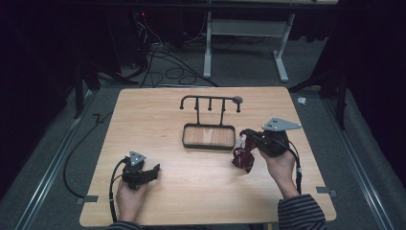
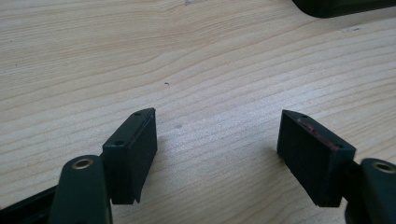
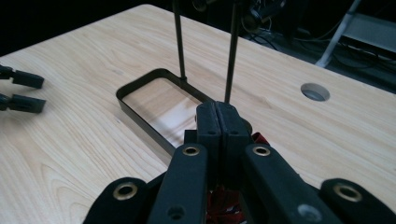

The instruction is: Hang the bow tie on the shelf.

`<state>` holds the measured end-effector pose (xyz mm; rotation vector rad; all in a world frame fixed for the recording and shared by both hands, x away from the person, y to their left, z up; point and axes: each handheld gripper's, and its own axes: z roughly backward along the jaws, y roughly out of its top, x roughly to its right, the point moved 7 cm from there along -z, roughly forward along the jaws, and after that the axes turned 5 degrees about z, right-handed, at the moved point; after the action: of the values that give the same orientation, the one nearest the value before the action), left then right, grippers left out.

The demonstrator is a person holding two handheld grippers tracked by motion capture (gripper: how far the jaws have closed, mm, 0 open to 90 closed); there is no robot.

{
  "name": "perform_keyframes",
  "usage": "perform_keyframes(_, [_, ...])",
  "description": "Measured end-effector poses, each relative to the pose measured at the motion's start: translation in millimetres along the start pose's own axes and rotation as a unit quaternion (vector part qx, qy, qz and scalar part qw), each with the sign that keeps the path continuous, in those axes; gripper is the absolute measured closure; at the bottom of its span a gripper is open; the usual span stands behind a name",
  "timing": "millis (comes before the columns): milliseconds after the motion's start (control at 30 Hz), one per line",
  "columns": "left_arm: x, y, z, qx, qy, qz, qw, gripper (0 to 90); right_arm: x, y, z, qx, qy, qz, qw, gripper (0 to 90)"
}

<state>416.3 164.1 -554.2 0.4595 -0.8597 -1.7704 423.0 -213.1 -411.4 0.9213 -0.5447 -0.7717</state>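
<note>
A dark red piece of cloth with a pale pattern (image 1: 243, 158) hangs in the right half of the high view, just right of centre, dangling above the wooden table (image 1: 201, 191) from the right gripper (image 1: 245, 138), whose jaws are pressed together on its top edge; in the right gripper view the two black pads meet flat against each other at mid-frame, with a bit of red fabric (image 3: 259, 138) peeping out just beside them and more below. Just left of the cloth, near the centre of the high view, stands a black wire rack (image 1: 209, 136) with a shallow rectangular tray base and a bar of hooks rising behind it. Well apart, in the lower left of the high view, the left gripper (image 1: 154, 171) rests low on the table, its jaws standing wide apart with bare wood between them (image 2: 217, 144)
</note>
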Motion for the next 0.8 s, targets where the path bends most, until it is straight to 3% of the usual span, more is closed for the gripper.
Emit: perform_keyframes(800, [0.3,0.1,-0.2,0.001,0.001,0.0,1.0,29.1,-12.0,27.8,3.4,0.032,0.037,0.002,0.9988,90.0])
